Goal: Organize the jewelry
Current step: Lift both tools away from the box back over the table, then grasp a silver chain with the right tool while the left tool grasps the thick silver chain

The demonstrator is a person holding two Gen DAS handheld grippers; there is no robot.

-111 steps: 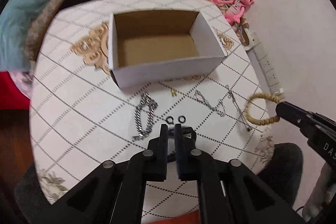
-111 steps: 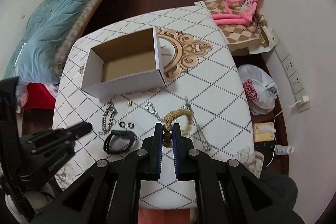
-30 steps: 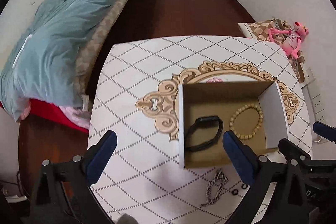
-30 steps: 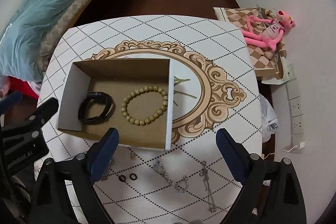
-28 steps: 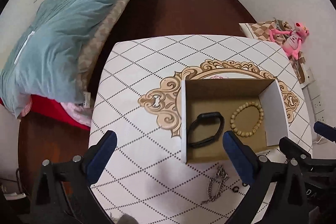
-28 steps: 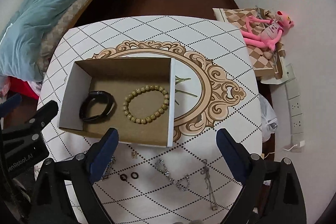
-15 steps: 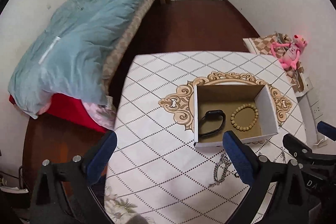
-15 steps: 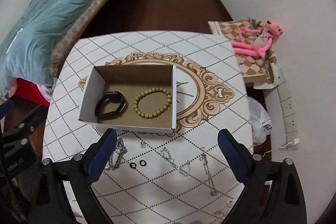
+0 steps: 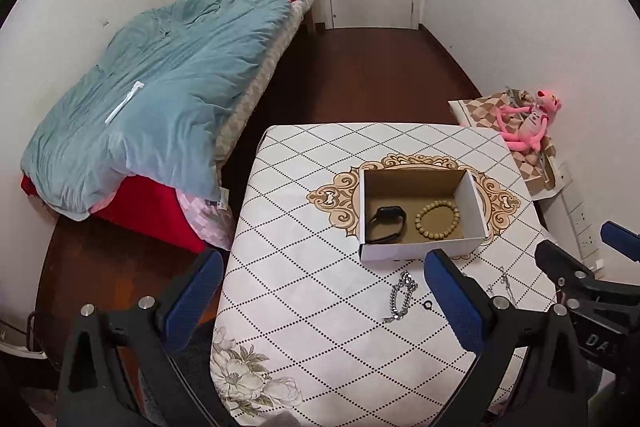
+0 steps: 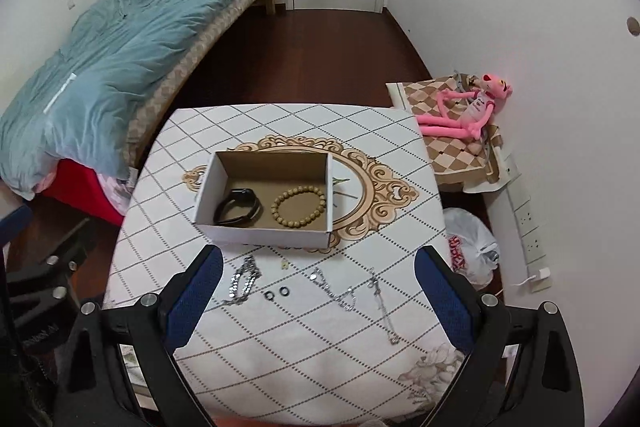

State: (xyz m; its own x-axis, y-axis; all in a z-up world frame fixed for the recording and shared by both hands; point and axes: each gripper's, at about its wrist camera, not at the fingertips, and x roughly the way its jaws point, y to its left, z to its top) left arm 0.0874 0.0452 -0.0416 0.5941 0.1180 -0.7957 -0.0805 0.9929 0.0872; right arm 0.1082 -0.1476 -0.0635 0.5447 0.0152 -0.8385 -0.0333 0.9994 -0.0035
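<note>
An open cardboard box (image 10: 208, 195) (image 9: 474, 201) stands mid-table and holds a black band (image 10: 238, 211) (image 9: 387, 224) and a wooden bead bracelet (image 10: 298, 207) (image 9: 437, 219). In front of it on the cloth lie a thick silver chain (image 10: 242, 281) (image 9: 400, 295), two small black rings (image 10: 276, 293), a tiny gold piece (image 10: 284, 265) and two thin silver chains (image 10: 336, 289) (image 10: 384, 307). My left gripper (image 9: 320, 291) is wide open and empty, high over the table's near left edge. My right gripper (image 10: 318, 287) is wide open and empty above the loose jewelry.
The table (image 10: 280, 347) has a diamond-patterned cloth. A bed with a blue duvet (image 9: 160, 87) lies left. A pink plush toy (image 10: 468, 111) sits on a checked stool at right, with a plastic bag (image 10: 470, 243) and wall sockets (image 10: 528, 227) below it.
Both grippers have let go of the band and the bracelet, which now lie in the box. Both have opened wide and pulled back and up from the table.
</note>
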